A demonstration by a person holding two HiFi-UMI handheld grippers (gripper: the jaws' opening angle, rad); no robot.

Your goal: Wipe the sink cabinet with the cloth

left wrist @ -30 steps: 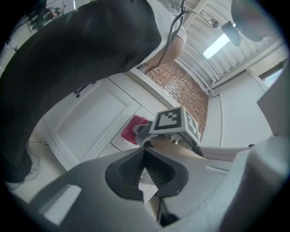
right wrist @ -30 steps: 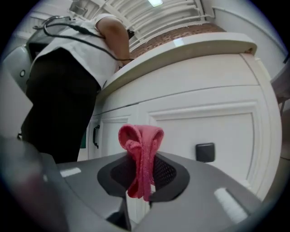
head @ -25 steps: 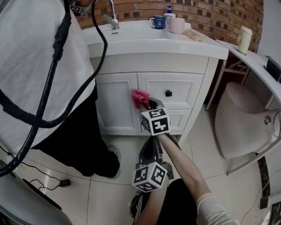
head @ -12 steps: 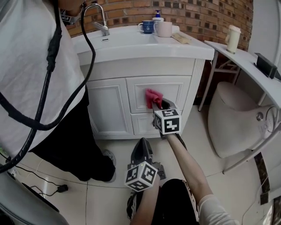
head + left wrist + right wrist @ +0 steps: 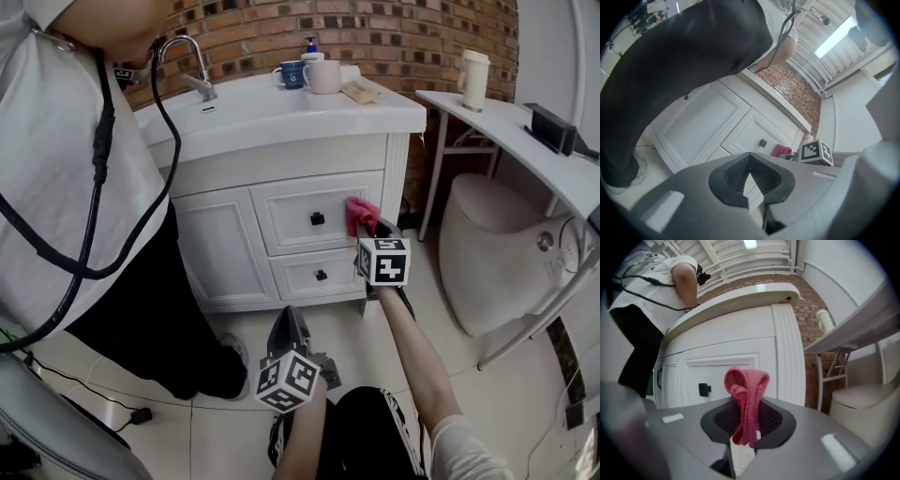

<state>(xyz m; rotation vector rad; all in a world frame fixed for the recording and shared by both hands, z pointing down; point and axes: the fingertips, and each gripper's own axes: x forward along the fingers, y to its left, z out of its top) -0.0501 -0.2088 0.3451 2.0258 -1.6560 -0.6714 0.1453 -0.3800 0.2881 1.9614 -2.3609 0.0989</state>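
A white sink cabinet (image 5: pixel 281 202) stands against the brick wall, with a door on the left and two drawers with black knobs. My right gripper (image 5: pixel 372 234) is shut on a pink cloth (image 5: pixel 360 214), and the cloth is pressed to the right end of the upper drawer front (image 5: pixel 726 373). In the right gripper view the folded cloth (image 5: pixel 746 399) sticks up from between the jaws. My left gripper (image 5: pixel 291 330) hangs low in front of the cabinet, shut with nothing in it; in its own view (image 5: pixel 751 183) the jaws meet.
A person in a white top and black trousers (image 5: pixel 84 187) stands at the cabinet's left. On the countertop are a tap (image 5: pixel 192 66), mugs (image 5: pixel 323 75) and a soap bottle. A toilet (image 5: pixel 487 253) and a white shelf (image 5: pixel 506 131) stand to the right.
My right gripper has carried the pink cloth rightward along the upper drawer front, from left of the knob to its right end. The left gripper stayed low.
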